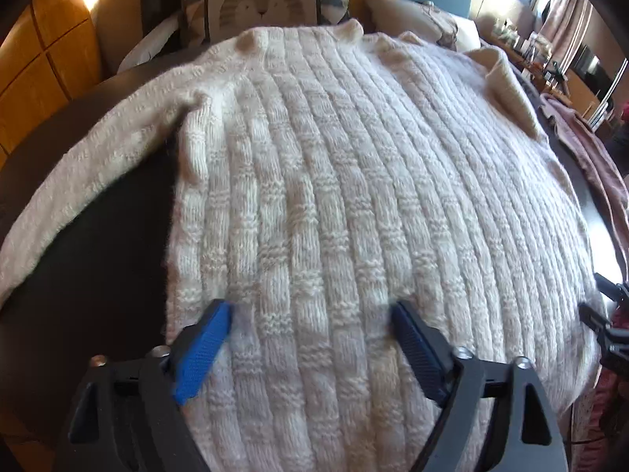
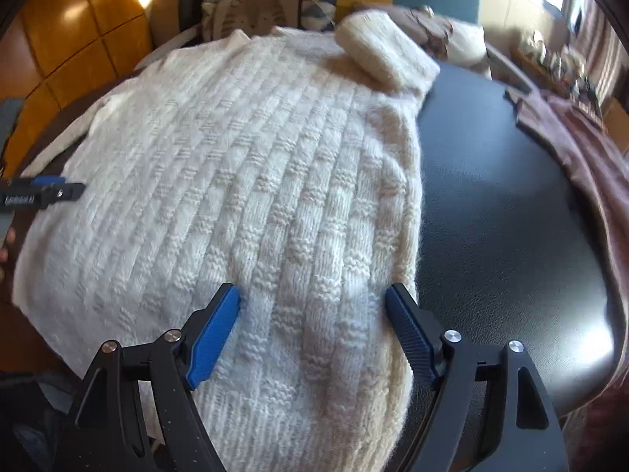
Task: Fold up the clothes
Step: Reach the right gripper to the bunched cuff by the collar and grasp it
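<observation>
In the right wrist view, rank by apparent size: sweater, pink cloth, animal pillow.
1. sweater, fills most of the frame.
2. pink cloth, partly cut off at the edge.
3. animal pillow, though it lies farthest from the camera, so its true size is unsure.

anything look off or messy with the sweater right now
The cream knit sweater lies mostly flat on the dark table, but its two sleeves don't match: one sleeve stretches straight out to the side, while the other sleeve is already doubled back in a bunched lump near the shoulder. No damage shows.
</observation>
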Demonstrator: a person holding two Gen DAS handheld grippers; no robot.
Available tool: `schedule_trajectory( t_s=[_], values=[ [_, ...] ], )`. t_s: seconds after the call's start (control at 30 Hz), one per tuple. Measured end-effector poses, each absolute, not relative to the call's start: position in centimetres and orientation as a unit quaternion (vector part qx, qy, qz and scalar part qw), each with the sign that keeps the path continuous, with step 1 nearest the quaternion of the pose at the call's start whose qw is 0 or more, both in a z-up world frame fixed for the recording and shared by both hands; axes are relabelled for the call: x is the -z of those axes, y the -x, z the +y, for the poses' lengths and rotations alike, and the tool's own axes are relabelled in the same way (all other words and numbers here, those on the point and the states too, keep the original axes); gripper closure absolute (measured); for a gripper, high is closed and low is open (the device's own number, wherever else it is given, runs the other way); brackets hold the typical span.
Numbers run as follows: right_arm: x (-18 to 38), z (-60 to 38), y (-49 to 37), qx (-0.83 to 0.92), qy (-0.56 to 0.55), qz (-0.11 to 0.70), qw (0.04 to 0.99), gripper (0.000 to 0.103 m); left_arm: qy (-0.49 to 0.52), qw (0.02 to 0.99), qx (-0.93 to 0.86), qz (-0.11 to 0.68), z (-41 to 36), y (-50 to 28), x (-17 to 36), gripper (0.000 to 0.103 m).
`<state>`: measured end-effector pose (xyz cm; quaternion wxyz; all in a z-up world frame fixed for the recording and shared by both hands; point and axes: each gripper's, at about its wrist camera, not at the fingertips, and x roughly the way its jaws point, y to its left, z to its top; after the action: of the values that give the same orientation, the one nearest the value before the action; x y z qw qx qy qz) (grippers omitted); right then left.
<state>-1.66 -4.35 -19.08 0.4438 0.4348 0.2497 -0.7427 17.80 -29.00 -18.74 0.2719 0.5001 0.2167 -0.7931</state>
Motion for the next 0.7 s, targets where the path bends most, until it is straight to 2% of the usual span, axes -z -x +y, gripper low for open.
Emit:
schedule_trajectory(
  t_s=[0.23,0.47,0.7],
  values=[
    [16.1,-6.0,5.5,0.740,-0.441,0.235,0.450,0.022,-0.499,0.257,0.795,0.230,-30.4,-18.0,18.2,0.013],
    [10.2,-13.7,15.5,0.790,-0.385,0.200,0.432,0.022,-0.453,0.265,0.812,0.257,-35.3,-14.0,16.2,0.013],
    [10.7,-21.7,25.2,0.789,-0.413,0.166,0.423,0.022,-0.453,0.253,0.811,0.270,-38.9,-9.5,17.8,0.013]
  ],
)
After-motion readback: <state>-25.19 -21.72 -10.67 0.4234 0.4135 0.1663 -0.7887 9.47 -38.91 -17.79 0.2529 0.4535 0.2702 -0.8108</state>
